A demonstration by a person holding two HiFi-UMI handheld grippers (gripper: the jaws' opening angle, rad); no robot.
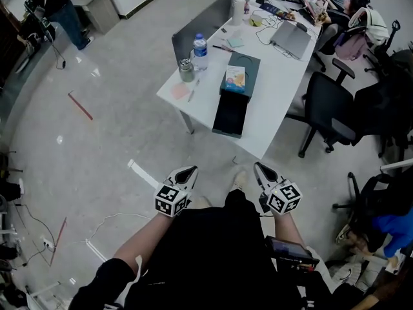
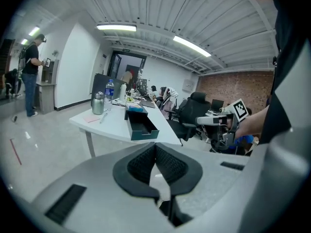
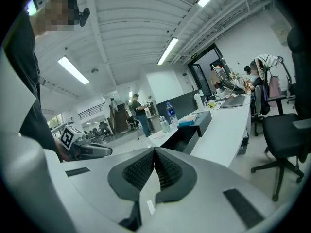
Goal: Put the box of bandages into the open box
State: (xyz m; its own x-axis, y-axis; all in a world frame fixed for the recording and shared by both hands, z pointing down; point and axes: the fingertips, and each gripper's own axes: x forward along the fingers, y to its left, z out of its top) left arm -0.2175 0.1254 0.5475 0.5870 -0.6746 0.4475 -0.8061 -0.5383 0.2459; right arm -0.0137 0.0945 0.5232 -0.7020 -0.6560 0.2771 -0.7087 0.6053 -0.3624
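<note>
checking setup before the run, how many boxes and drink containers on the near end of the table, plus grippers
boxes: 2 (open box, box of bandages)
drink containers: 2 (water bottle, metal flask)
grippers: 2 (left gripper, right gripper)
total: 6

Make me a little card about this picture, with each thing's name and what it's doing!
left claw: shut, holding nothing, not at the table
right claw: shut, holding nothing, not at the table
bandage box: lying on a dark cover, just behind the open box
open box: at the table's near end, looks empty
water bottle: standing up, beside a metal flask
job: not started, bandage box not yet inside
</note>
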